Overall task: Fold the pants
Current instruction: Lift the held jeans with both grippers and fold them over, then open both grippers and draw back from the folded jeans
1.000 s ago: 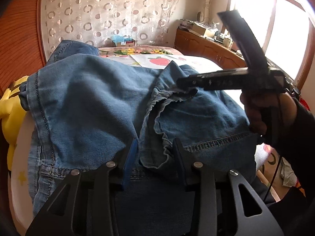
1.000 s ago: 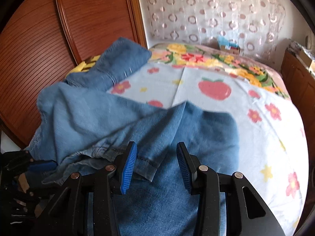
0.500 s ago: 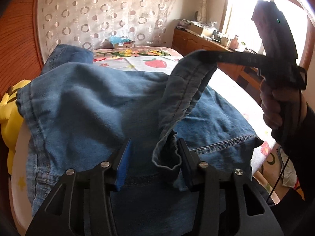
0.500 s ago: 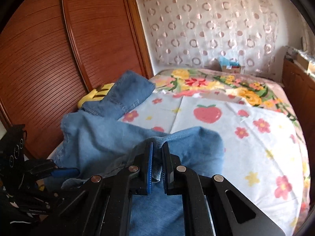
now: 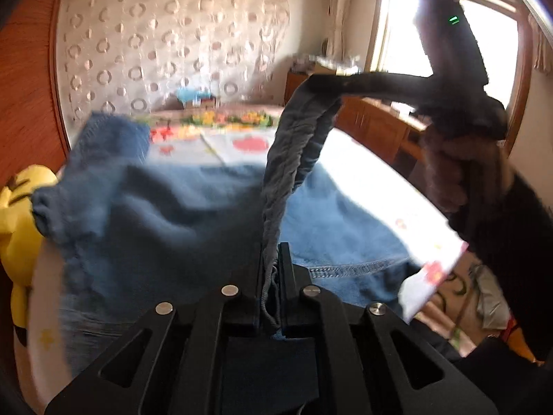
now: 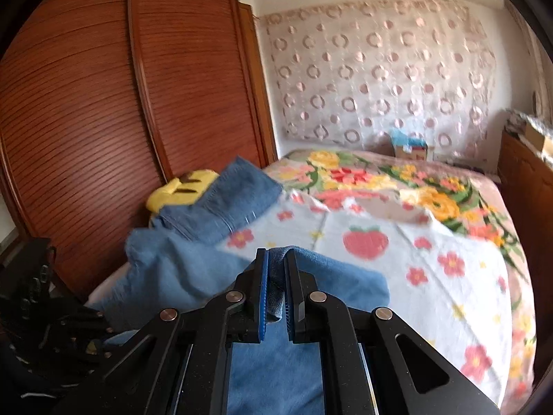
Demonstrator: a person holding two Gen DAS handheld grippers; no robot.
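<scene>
Bed (image 6: 459, 276) with floral sheet fills mid-frame, ribbed wood wardrobe (image 6: 103, 103) upper left. Denim pants (image 5: 166, 214) lie across the bed; left gripper (image 5: 270, 269) and right gripper (image 6: 275, 276) each clamp a bunched denim edge.

A wooden wardrobe (image 6: 103, 110) with ribbed sliding doors fills the left of the right wrist view, with a yellow plush toy (image 6: 183, 188) at its foot, left of centre. A bed sheet (image 6: 432, 259) printed with flowers and a strawberry covers the centre and right, below a ring-patterned curtain (image 6: 380, 69) at upper right. In the left wrist view, a bright window (image 5: 497, 34) sits at upper right above a wooden cabinet (image 5: 376, 128).
</scene>
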